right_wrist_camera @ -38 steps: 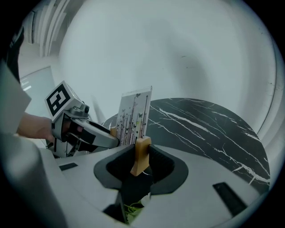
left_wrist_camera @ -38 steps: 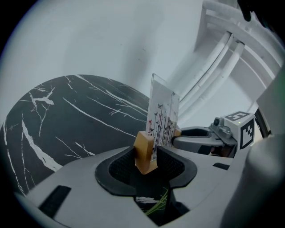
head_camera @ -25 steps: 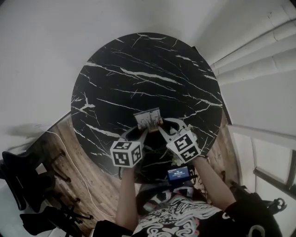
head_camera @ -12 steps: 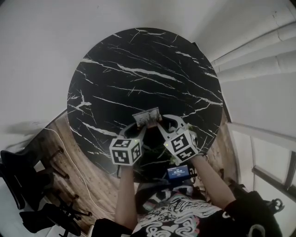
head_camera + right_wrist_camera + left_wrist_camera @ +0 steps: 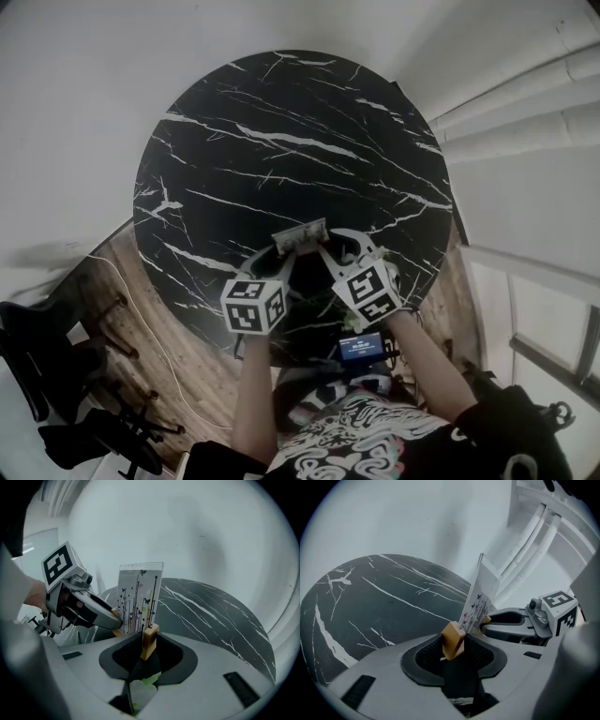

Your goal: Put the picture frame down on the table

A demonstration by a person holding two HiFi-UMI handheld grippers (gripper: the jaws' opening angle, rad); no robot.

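Observation:
The picture frame [image 5: 300,234] is a clear upright panel printed with dark stems and butterflies, set in a light wooden base. It is held over the near part of the round black marble table [image 5: 281,131]. I cannot tell if it touches the top. My left gripper [image 5: 281,255] is shut on the left end of the base, and my right gripper [image 5: 325,251] on the right end. The left gripper view shows the panel [image 5: 479,597] edge-on above my left gripper [image 5: 452,644]. The right gripper view shows the panel's face [image 5: 139,597] above my right gripper [image 5: 149,641].
White pipes or rails [image 5: 525,94] run along the right wall. A black chair [image 5: 47,375] and a white cable [image 5: 155,328] are on the wooden floor at the lower left. A small device with a blue screen [image 5: 361,349] hangs at the person's waist.
Both grippers and the frame have shifted slightly forward over the table. The view has tilted a little. Both holds are unchanged.

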